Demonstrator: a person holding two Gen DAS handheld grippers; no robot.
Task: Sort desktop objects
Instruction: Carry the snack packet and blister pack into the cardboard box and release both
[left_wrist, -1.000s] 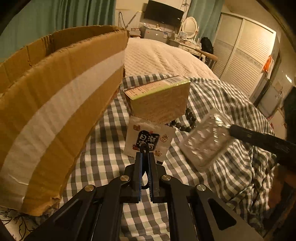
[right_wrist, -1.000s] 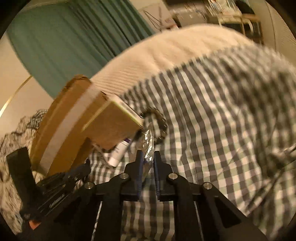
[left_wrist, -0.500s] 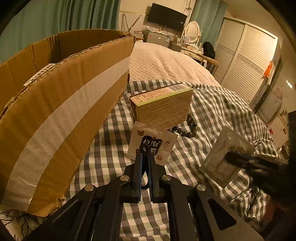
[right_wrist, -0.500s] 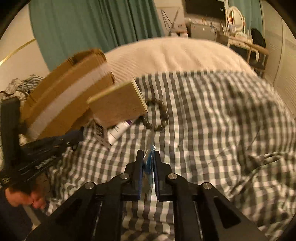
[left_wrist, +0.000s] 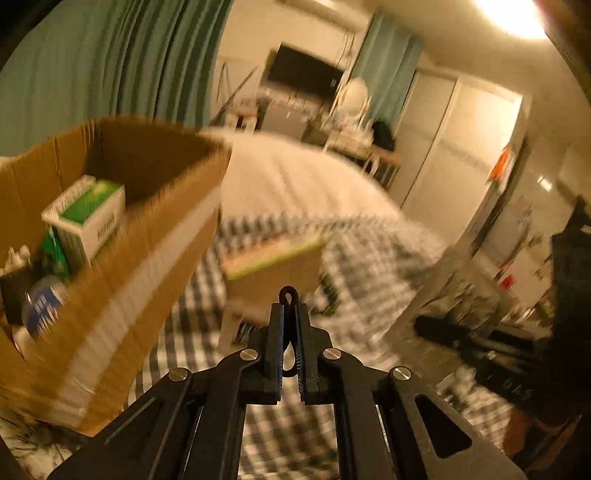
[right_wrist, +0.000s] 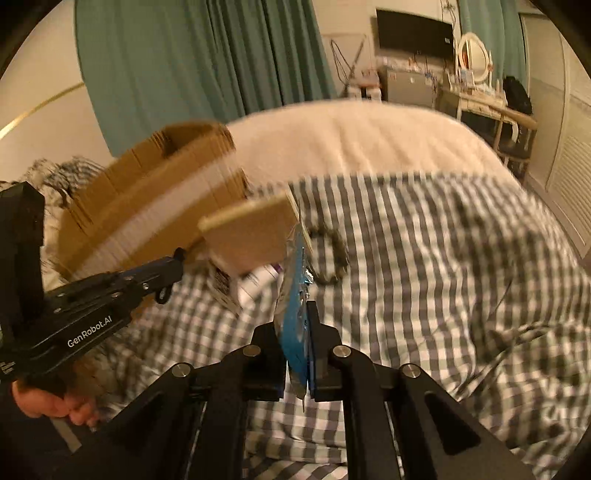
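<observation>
Right gripper (right_wrist: 295, 317) pinching blister pack (right_wrist: 293, 295) edge-on above checked cover (right_wrist: 424, 258). Left gripper (left_wrist: 289, 314) nearly closed, looking empty. You're carrying pack toward carton (left_wrist: 122, 236): be clearing near wall, avoiding brown box (right_wrist: 255, 236), releasing low inside.

Black gripper (right_wrist: 297, 325) linkages, silver screws, white "GenRobot.AI" lettering, bare-skinned hand (right_wrist: 51, 404).

- Left hand-held gripper (left_wrist: 289, 310): risen since a second ago; its view now clears the cardboard box (left_wrist: 155, 236) wall and shows a green-and-white carton (left_wrist: 86, 218) inside.
- White sachet: earlier ahead of the left fingertips, now lost in blur.
- Right hand-held gripper (right_wrist: 297, 321): drawn back from the brown carton (right_wrist: 255, 236); blister pack (right_wrist: 293, 295) turned edge-on, blue face showing.
</observation>
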